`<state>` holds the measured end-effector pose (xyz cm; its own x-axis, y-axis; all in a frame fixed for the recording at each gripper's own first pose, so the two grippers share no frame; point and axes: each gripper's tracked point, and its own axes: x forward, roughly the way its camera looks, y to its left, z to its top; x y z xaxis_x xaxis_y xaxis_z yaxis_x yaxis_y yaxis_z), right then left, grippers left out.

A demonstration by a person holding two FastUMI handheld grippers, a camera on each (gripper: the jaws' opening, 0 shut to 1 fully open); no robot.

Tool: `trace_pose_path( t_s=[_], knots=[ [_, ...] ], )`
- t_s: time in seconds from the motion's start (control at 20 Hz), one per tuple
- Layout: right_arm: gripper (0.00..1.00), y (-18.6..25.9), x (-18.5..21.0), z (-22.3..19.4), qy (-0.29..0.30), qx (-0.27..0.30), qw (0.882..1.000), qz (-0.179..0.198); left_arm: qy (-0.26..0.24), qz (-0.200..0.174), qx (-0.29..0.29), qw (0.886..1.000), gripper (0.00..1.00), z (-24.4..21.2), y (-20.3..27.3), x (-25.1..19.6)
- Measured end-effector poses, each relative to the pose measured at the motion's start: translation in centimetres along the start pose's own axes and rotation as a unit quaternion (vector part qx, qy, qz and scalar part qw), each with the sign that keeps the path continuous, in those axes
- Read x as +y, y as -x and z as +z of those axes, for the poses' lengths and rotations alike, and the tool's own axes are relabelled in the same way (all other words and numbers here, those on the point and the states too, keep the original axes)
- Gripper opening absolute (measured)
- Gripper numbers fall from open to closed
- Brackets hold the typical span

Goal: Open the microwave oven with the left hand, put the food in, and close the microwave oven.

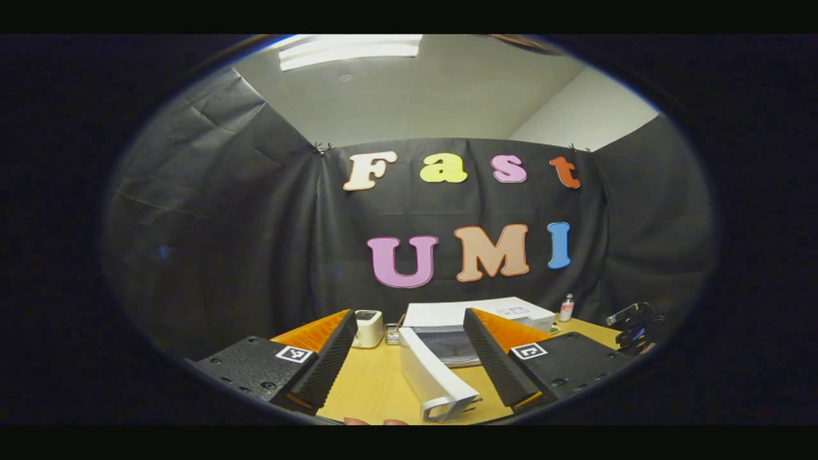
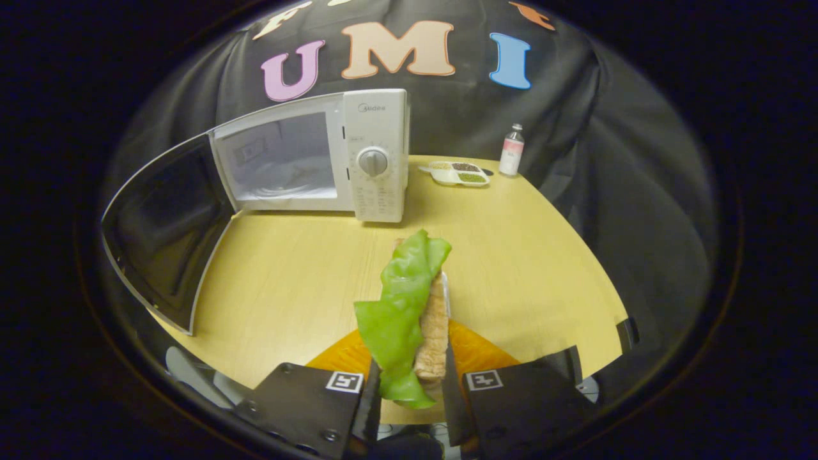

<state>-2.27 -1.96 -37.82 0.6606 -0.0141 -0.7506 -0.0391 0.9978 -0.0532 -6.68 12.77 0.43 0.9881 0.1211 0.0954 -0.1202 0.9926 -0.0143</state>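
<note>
The white microwave (image 2: 377, 160) stands at the back of the wooden table (image 2: 543, 255), and its door (image 2: 166, 230) is swung wide open to the left. Its cavity (image 2: 281, 160) has nothing in it. My right gripper (image 2: 409, 383) is shut on a sandwich (image 2: 434, 319) with a green lettuce leaf, held upright above the table in front of the microwave. In the left gripper view, my left gripper (image 1: 409, 314) is open and holds nothing. It is raised above the open door (image 1: 434, 383), with the microwave's top (image 1: 479, 313) beyond.
A small divided dish (image 2: 457, 174) of spices and a small bottle (image 2: 511, 150) sit right of the microwave. A white toaster-like box (image 1: 369, 328) stands left of the microwave in the left gripper view. The other gripper (image 1: 636, 326) shows at the far right there.
</note>
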Motion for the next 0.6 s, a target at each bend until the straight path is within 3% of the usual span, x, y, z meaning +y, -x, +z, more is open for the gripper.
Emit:
trace_pose_path(
  t_s=[0.45, 0.6],
  knots=[
    [0.37, 2.5, 0.8, 4.6, -0.033, -0.051, 0.998, 0.028, 0.013, -0.004, 0.012, 1.0, 0.99, -1.2, -0.5, 0.0],
    [0.37, 2.9, 2.9, 7.0, -0.082, -0.065, 0.993, 0.053, 0.014, -0.01, 0.013, 1.0, 0.99, -1.6, -0.7, 0.2]
  ],
)
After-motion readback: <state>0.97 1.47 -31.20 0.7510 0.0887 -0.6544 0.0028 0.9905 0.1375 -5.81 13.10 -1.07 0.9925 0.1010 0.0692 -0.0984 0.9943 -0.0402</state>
